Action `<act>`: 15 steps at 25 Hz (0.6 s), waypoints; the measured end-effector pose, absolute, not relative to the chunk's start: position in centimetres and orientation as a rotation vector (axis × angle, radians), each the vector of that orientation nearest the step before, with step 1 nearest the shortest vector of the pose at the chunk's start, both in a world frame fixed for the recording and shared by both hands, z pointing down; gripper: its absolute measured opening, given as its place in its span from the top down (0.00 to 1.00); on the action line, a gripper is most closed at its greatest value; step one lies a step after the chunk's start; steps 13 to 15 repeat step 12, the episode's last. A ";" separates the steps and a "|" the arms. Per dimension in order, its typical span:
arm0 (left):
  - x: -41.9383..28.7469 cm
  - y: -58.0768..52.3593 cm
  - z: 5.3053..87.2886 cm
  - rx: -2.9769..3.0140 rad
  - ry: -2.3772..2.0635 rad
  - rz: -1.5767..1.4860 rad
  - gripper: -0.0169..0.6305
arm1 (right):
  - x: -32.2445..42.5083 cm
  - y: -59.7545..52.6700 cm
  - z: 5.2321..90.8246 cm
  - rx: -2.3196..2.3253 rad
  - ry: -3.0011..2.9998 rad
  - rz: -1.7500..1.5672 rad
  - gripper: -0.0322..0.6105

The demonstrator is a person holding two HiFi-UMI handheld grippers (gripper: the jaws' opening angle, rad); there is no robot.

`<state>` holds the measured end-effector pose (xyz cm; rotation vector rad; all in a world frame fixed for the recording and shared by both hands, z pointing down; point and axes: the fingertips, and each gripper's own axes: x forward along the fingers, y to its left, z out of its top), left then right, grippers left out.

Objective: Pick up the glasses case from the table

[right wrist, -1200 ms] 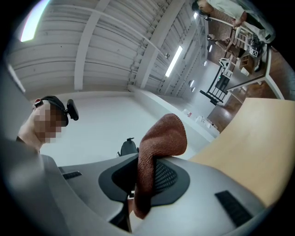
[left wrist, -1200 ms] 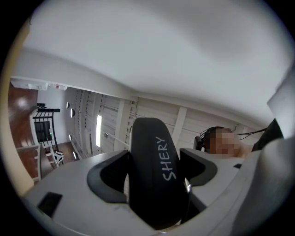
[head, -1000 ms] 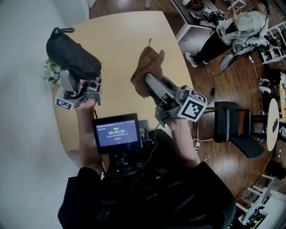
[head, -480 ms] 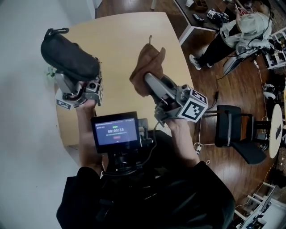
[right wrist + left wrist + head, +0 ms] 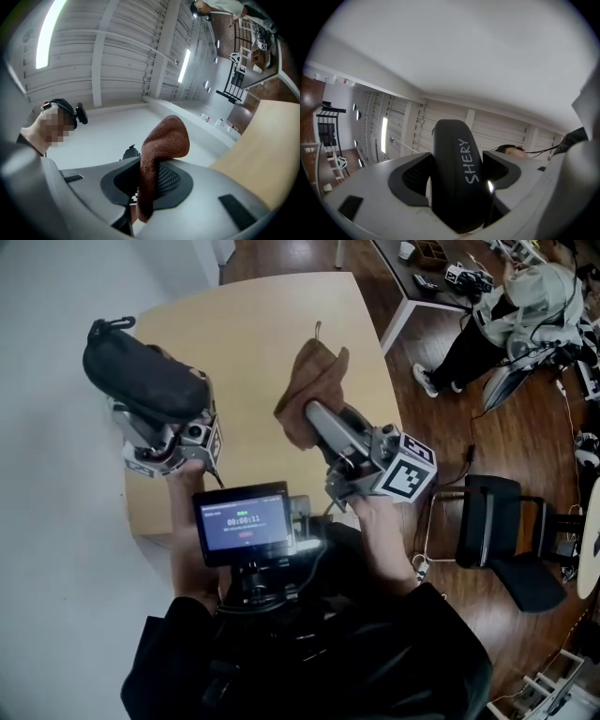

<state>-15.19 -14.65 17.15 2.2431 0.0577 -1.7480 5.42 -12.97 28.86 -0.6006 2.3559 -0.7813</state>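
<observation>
The black glasses case [image 5: 141, 376] is off the table, raised over its left edge. My left gripper [image 5: 157, 416] is shut on it from below and points steeply up. In the left gripper view the case [image 5: 457, 178], with white lettering, fills the gap between both dark pads [image 5: 415, 176]. My right gripper [image 5: 317, 416] is shut on a brown cloth [image 5: 314, 376] above the table's right half. In the right gripper view the cloth [image 5: 161, 150] sticks up out of the jaws.
The round-cornered wooden table [image 5: 253, 324] lies below both grippers; a white wall is at its left. A small screen [image 5: 244, 526] sits on the rig at my chest. A black chair [image 5: 497, 531] stands on the right; a person [image 5: 511, 315] sits by a dark desk [image 5: 422, 268] at the upper right.
The left gripper has carried the case a little further left and up. The right gripper has shifted slightly with the cloth. The small flowers at the table's left edge no longer show.
</observation>
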 end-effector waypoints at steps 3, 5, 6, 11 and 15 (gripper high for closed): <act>-13.4 -14.0 16.8 2.274 0.018 -1.731 0.42 | 7.0 -12.8 28.9 -0.569 2.355 -0.782 0.86; -12.4 -14.1 17.0 2.289 0.004 -1.723 0.42 | 8.0 -13.0 29.0 -0.543 2.345 -0.785 0.86; -11.9 -14.0 17.0 2.296 0.001 -1.719 0.42 | 8.3 -13.0 28.9 -0.516 2.335 -0.791 0.86; -9.5 -13.1 17.0 2.314 -0.022 -1.710 0.42 | 10.3 -12.4 29.1 -0.479 2.333 -0.792 0.86; -9.1 -12.9 17.0 2.317 -0.027 -1.709 0.42 | 10.9 -12.4 29.3 -0.495 2.341 -0.785 0.86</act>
